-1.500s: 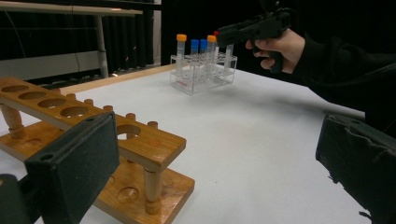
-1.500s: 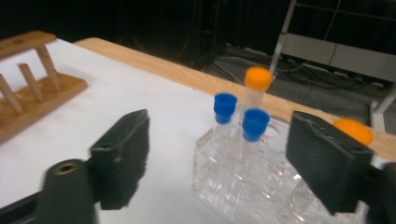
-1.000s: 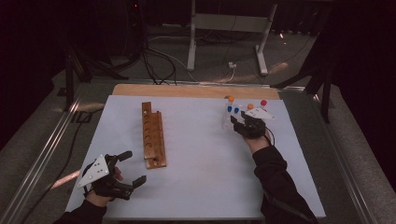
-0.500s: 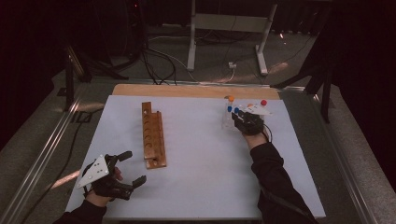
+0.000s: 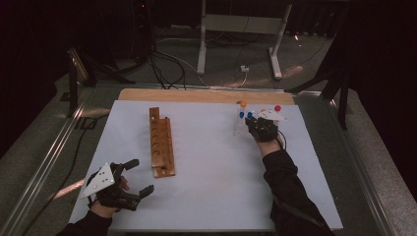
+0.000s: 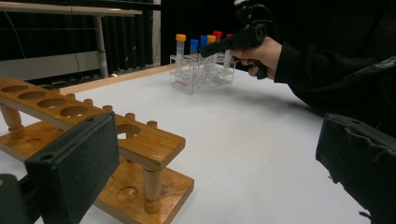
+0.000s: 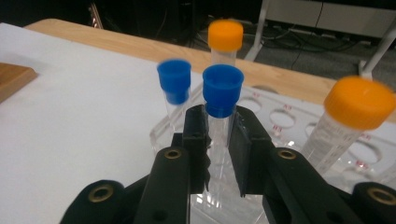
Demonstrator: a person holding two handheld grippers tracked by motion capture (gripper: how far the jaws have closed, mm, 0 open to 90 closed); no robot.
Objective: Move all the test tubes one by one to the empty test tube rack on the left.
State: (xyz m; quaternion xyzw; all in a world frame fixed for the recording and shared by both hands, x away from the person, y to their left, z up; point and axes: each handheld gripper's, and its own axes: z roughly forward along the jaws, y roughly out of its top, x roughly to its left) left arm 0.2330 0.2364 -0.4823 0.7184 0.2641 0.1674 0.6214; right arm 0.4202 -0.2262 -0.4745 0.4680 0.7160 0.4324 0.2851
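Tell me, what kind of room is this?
Probably a lab or test workspace: capped tubes stand in a clear rack, a wooden tube rack sits on the white table, and cables cross the floor.

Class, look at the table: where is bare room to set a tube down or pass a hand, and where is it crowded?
Bare white table cover lies between the wooden rack and the right sleeve, and in front of the left gripper. It is crowded at the clear tube rack, where the right gripper is shut on a blue-capped tube among neighbouring tubes.
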